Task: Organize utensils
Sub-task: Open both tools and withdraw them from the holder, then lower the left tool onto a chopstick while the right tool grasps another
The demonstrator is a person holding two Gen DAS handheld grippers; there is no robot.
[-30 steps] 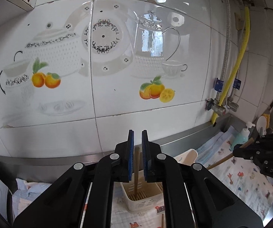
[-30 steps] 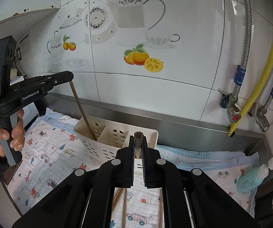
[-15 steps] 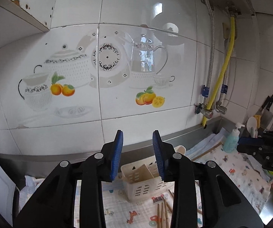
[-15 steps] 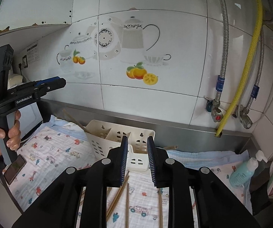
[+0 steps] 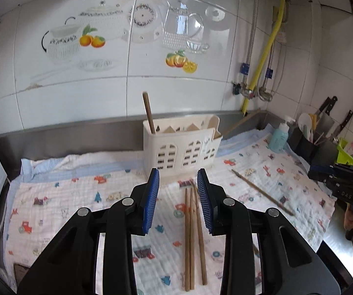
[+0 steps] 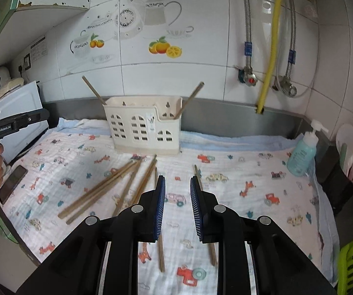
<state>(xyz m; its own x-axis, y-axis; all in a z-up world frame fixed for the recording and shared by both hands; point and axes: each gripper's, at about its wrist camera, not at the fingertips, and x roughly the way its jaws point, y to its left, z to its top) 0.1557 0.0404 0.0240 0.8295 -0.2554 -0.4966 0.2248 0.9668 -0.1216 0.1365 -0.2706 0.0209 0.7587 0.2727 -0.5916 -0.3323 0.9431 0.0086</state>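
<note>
A cream plastic utensil holder [image 5: 181, 147] [image 6: 142, 130] stands on the printed cloth near the back wall. One wooden chopstick [image 5: 148, 113] [image 6: 92, 89] leans in its left end and another [image 6: 193, 95] in its right end. Several loose chopsticks [image 6: 107, 189] [image 5: 192, 221] lie on the cloth in front of the holder, and one [image 5: 260, 191] lies apart to the right. My left gripper [image 5: 178, 196] [image 6: 16, 123] hangs open and empty above the loose chopsticks. My right gripper [image 6: 176, 204] [image 5: 336, 184] is open and empty too, with two chopsticks on the cloth under it.
A teal soap bottle [image 6: 301, 154] [image 5: 278, 137] stands at the cloth's right edge, beside a dark caddy [image 6: 336, 186] of spoons and knives. A phone [image 6: 12, 182] lies at the left edge. A steel ledge and tiled wall with pipes [image 6: 272, 49] close the back.
Both grippers were shut on chopsticks over the holder. They opened, left the chopsticks standing in it, and drew back and down over the cloth.
</note>
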